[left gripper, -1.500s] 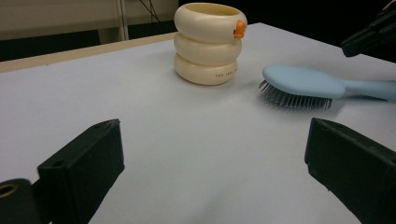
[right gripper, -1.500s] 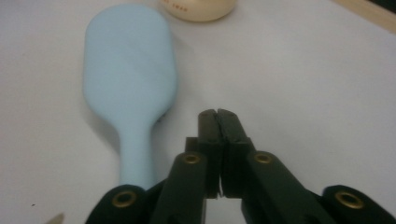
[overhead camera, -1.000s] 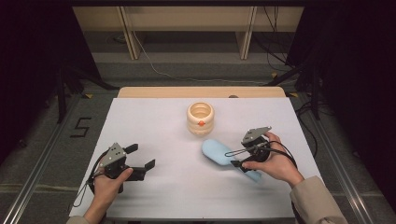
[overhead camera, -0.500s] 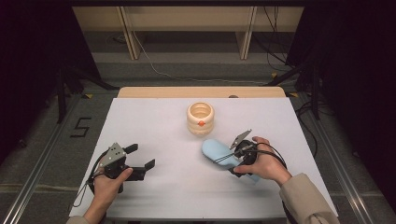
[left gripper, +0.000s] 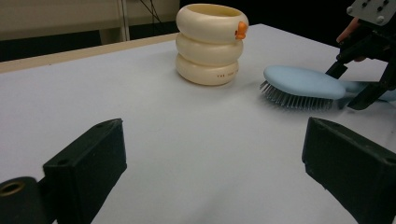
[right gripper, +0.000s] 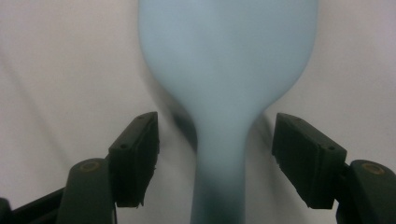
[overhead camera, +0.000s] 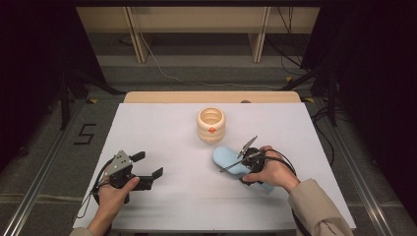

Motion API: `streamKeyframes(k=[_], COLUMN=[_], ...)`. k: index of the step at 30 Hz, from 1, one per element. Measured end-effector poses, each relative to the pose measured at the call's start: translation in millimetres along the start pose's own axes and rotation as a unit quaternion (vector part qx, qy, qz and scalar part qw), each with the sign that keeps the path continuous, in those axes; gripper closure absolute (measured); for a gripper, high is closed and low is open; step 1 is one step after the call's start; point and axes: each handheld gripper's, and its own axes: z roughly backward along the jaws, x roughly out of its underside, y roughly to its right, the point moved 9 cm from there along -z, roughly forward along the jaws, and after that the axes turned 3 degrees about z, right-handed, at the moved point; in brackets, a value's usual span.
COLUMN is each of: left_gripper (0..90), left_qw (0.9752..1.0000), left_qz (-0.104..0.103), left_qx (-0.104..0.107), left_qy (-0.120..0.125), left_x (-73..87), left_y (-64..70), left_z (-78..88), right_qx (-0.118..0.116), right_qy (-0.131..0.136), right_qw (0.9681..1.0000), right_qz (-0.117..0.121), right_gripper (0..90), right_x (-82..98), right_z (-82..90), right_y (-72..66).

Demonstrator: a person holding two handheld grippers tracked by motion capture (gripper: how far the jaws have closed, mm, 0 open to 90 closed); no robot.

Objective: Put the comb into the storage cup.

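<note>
While the pale-blue hairbrush lies bristles-down on the worktop, light, stiff and slick, the right gripper (jaws closing, pads not yet touching) straddles its narrow neck, the best hold.

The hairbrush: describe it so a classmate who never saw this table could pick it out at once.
On the white table, look toward the right, just in front of the cream ringed cup. The hairbrush lies there bristles down, pale blue, with a flat oval head narrowing to a handle.
</note>
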Motion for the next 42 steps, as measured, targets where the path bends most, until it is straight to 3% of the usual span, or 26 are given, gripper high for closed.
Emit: streamKeyframes(k=[15, 23, 26, 27, 30, 33, 34, 39, 42], left_gripper=[6.5, 6.7, 6.7, 6.7, 6.8, 6.9, 7.0, 7.0, 7.2], left_qw=[1.0, 1.0, 1.0, 1.0, 1.0, 1.0, 1.0, 1.0, 1.0], left_qz=[0.0, 0.001, 0.0, 0.0, -0.001, 0.0, 0.0, -0.001, -0.001], left_qx=[0.001, 0.002, 0.002, 0.003, 0.002, 0.002, 0.002, 0.003, 0.002], left_qy=[0.001, 0.0, -0.001, -0.001, -0.001, 0.0, 0.0, -0.001, 0.0], left_x=[-0.3, 0.1, 0.4, 0.4, 0.4, 0.0, 0.1, 0.3, -0.1], left_y=[0.2, 0.2, 0.4, 0.5, 0.6, 0.6, 0.5, 0.5, 0.8], left_z=[0.3, -0.1, -0.4, -0.4, -0.2, 0.1, 0.1, 0.1, 0.4], right_qx=[-0.01, -0.007, -0.005, -0.006, -0.003, -0.001, -0.002, -0.001, 0.0], right_qy=[-0.006, -0.009, -0.009, -0.011, -0.014, -0.011, -0.017, -0.019, -0.013], right_qw=[0.9999, 0.9998, 0.9999, 0.9998, 0.9999, 0.9999, 0.9999, 0.9998, 0.9999], right_qz=[-0.007, -0.014, -0.005, -0.015, -0.001, 0.006, -0.004, -0.008, 0.004], right_gripper=[45.1, 57.9, 61.8, 63.1, 66.3, 67.4, 68.1, 69.8, 70.0], right_x=[-2.9, -4.5, -5.1, -5.7, -5.2, -5.6, -5.5, -5.4, -5.1], right_z=[-3.0, -2.2, -2.4, -2.2, -2.4, -2.8, -1.8, -1.4, -1.9], right_y=[-1.4, 2.1, 2.6, 0.5, 1.8, 2.2, -0.2, -2.0, -1.0])
